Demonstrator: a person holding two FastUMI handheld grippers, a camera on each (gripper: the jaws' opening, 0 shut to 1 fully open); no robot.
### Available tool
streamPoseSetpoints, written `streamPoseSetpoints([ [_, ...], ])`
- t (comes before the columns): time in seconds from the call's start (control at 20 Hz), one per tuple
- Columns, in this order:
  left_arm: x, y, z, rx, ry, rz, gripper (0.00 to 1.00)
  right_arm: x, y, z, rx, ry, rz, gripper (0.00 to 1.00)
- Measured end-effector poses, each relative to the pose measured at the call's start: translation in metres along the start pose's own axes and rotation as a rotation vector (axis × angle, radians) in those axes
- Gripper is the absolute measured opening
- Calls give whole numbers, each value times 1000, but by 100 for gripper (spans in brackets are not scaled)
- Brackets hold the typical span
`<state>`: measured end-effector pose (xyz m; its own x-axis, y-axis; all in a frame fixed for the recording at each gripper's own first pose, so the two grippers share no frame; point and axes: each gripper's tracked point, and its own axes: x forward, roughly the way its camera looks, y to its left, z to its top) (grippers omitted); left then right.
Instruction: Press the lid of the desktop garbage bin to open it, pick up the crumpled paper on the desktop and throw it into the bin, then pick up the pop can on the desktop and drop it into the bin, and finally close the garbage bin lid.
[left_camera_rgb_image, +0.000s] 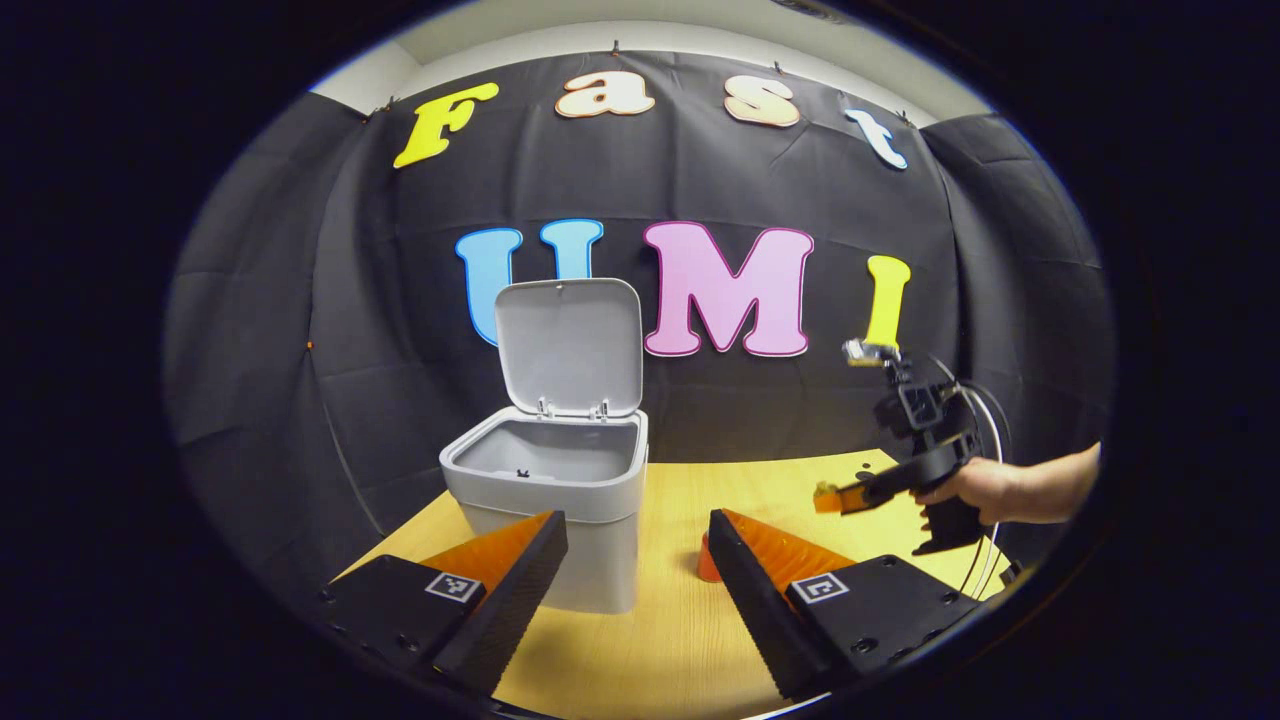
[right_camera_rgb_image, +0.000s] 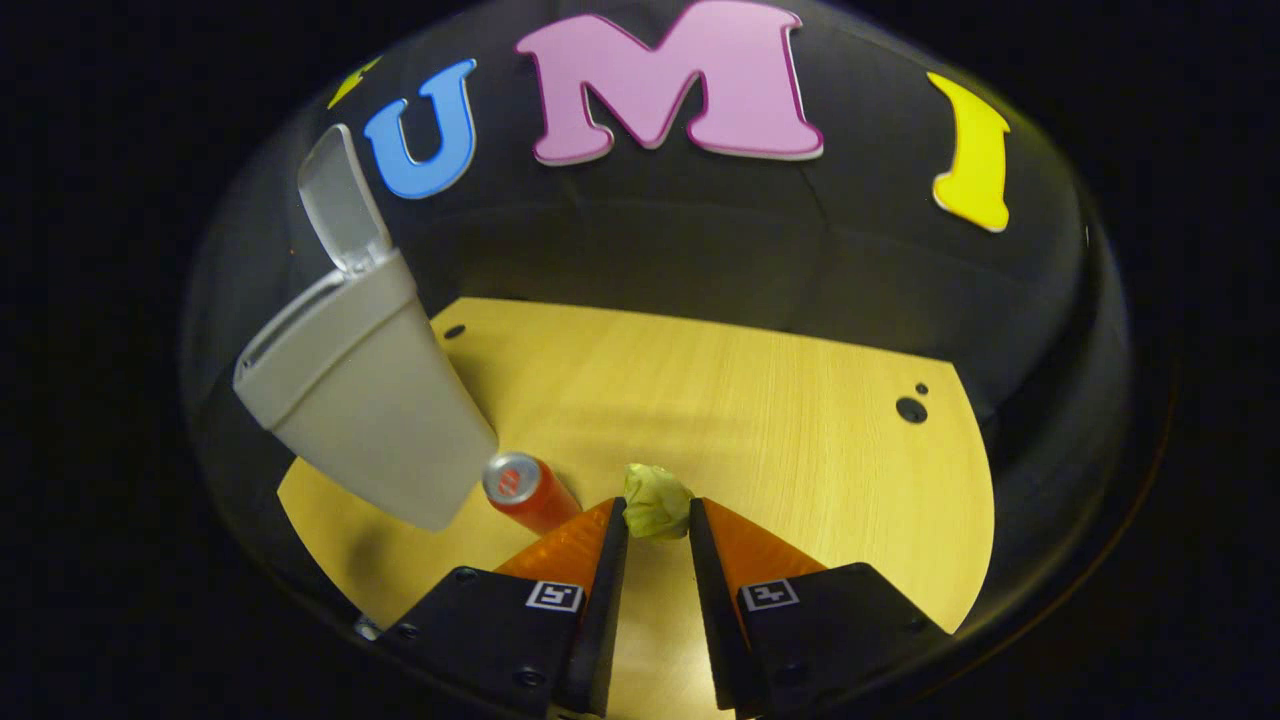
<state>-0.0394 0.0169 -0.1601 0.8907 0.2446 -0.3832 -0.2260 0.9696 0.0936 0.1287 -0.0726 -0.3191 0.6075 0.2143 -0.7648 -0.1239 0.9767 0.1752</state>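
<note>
Writing and labels: square black-and-white marker tags on both tongs bodies; no brand readable on the can (right_camera_rgb_image: 528, 492), only a red side and a silver top with a mark too small to make out. Nothing legible on the bin (left_camera_rgb_image: 553, 500).

Left tongs (left_camera_rgb_image: 637, 540): spread wide, holding nothing, touching nothing. Bin just ahead and slightly left of the gap, standing on the wooden bench (left_camera_rgb_image: 690, 640), lid (left_camera_rgb_image: 570, 345) upright and open, grey inside visible. A sliver of the red can (left_camera_rgb_image: 706, 560) peeking past the inner edge of the right finger. Farther off to the right, the other tongs (left_camera_rgb_image: 830, 497) held in a hand (left_camera_rgb_image: 975, 490), above the bench.

Right tongs (right_camera_rgb_image: 657, 515): narrowed to a small gap, angled down at the bench (right_camera_rgb_image: 780, 420). Crumpled paper (right_camera_rgb_image: 656, 500), pale yellow-green, lodged between the two fingertips, both tips against its sides; pinched. Whether the paper rests on the bench or is lifted off it, cannot tell. Can just left of the left finger, upright, close to the paper but apart from it. Bin (right_camera_rgb_image: 360, 390) beyond the can, farther left, lid (right_camera_rgb_image: 340, 200) up.
</note>
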Motion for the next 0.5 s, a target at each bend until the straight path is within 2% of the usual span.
streamPoseSetpoints([
  [0.1,-4,7,4,28,-18,2,96,-17,23,38,-19,-59,41,42],
  [0.25,-12,18,10,16,-41,-1,97,-39,67,85,-76,-138,113,42],
  [0.5,-25,49,11,-16,-61,36,96,-55,151,135,-181,-210,222,42],
])
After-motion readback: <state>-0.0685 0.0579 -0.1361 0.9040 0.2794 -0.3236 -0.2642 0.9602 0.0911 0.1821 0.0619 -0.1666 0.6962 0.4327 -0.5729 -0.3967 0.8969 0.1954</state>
